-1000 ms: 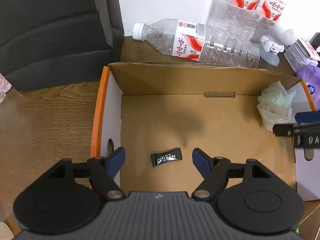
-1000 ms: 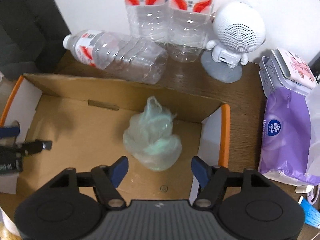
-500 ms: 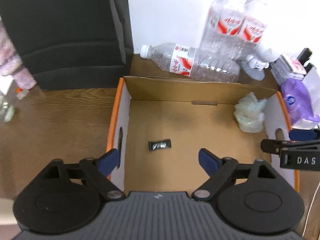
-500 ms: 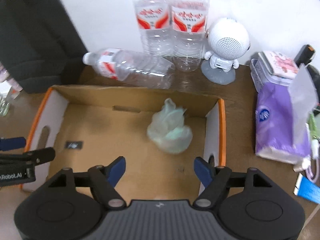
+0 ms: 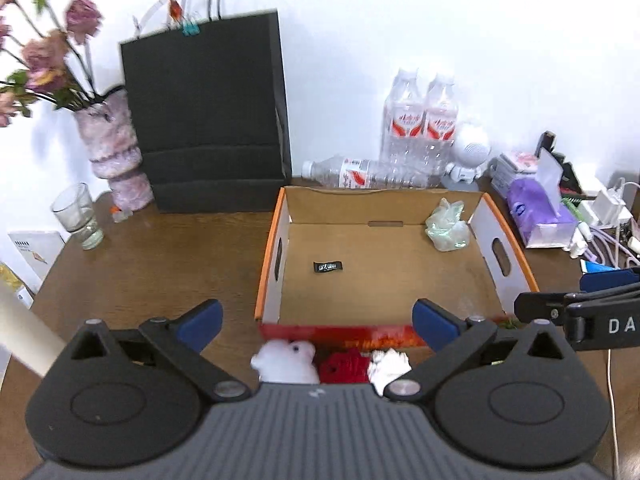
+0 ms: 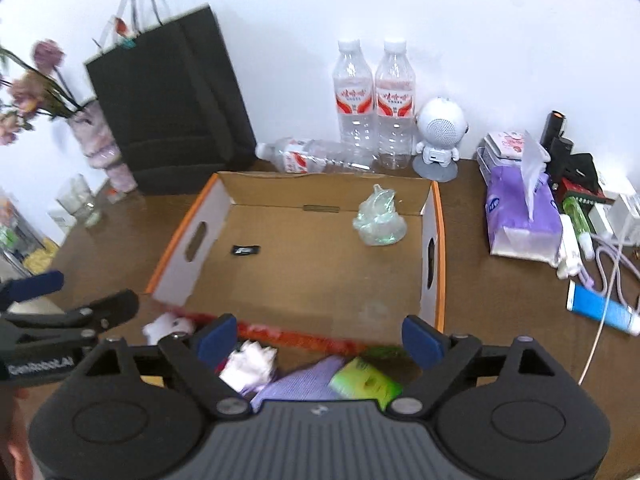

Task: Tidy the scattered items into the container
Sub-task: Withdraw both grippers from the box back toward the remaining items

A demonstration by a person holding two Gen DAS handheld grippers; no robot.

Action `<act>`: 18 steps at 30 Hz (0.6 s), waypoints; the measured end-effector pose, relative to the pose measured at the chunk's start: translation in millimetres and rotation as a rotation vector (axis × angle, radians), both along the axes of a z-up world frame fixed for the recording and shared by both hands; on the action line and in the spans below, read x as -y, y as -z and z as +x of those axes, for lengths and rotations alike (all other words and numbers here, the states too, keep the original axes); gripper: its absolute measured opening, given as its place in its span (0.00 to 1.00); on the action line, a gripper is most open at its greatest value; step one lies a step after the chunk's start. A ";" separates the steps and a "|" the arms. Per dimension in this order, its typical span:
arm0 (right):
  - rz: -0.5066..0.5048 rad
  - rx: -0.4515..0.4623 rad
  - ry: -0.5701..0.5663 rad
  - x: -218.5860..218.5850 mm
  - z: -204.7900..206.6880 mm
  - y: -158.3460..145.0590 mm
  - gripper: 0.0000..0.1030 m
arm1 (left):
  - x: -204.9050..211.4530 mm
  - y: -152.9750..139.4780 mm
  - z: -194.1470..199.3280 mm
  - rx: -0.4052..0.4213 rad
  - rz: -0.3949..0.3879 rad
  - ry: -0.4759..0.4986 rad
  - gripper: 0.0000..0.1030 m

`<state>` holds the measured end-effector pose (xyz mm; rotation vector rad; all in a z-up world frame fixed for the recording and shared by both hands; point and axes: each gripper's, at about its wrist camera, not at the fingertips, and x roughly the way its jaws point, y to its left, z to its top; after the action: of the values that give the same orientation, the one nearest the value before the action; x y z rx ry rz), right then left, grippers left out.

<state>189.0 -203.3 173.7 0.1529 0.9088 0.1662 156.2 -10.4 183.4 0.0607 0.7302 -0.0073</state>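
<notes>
The cardboard box (image 5: 502,248) holds a black sachet (image 5: 327,266) and crumpled bag (image 5: 447,225); several items (image 6: 366,382) wait on the desk in front, while the left gripper (image 5: 316,318) and right gripper (image 6: 320,338) are opening, empty.

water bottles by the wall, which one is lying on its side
The left bottle, lying flat just behind the cardboard box, cap pointing left. The other two bottles stand upright.

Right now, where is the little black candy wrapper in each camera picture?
Left wrist view: the small black candy wrapper lies on the cardboard box floor, left of centre.
Right wrist view: it lies near the box's left wall.
Shared landmark: the crumpled pale green plastic bag in the box's far right corner.
</notes>
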 end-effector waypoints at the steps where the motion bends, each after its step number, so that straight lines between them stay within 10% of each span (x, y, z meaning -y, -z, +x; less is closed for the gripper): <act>1: 0.012 0.023 -0.003 0.0 -14.3 0.6 0.87 | 0.2 1.0 -15.2 0.032 0.001 0.003 1.00; 8: 0.003 0.201 0.023 -3.8 -107.2 28.2 0.90 | 3.0 31.9 -110.7 0.233 0.003 0.073 1.00; 18: -0.045 0.308 0.082 -9.9 -203.1 86.8 0.94 | -2.8 98.4 -198.3 0.296 -0.028 0.073 1.00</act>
<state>-14.0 -193.4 86.9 0.1189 0.5984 0.0897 -42.1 -7.6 85.0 0.0596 0.4312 -0.0768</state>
